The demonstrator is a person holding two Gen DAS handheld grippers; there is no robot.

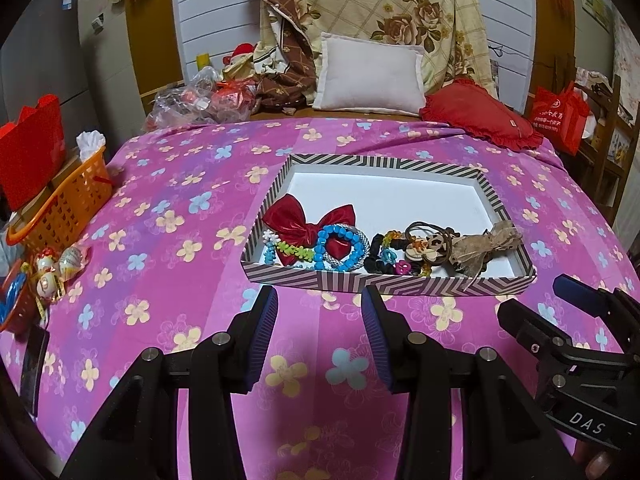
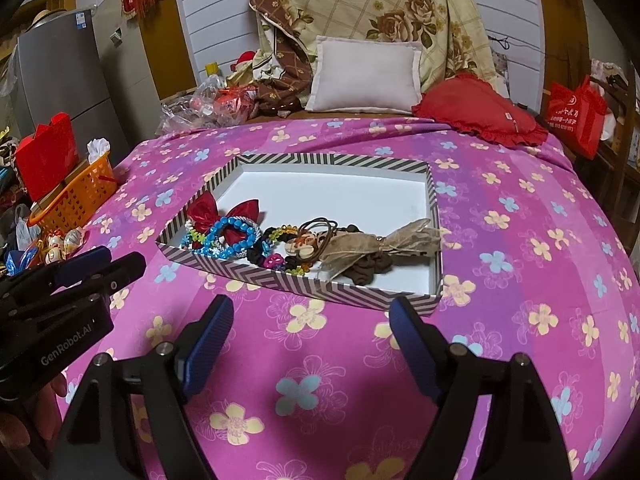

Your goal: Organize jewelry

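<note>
— Two claws over the bed, is that right? What's furthest left?

— An orange basket (image 1: 68,200) at the bed's left edge, with a few small painted figures (image 1: 56,268) just in front of it. Then the pink flowered bedspread (image 1: 168,216).

— And the left claw (image 1: 320,300)?

— Released, nothing between its blue pads, hanging over bare bedspread just short of the striped tray (image 1: 384,282).

— Where's the jewelry?

— All in that tray, crowded along its near wall. From the left: a red bow (image 1: 298,222), a blue bead bracelet (image 1: 340,250) lying partly over it, black hair ties (image 1: 378,254) with coloured beads, a brown cord loop with a small pendant (image 1: 426,246), then a tan gauze bow (image 1: 486,246). The tray's far half is bare white.

— The right claw (image 2: 310,306)?

— Also released, wider apart, empty, near the tray's front right corner.

— Behind?

— A white pillow (image 1: 370,74) and, to the right, a red cushion (image 1: 478,114).
</note>
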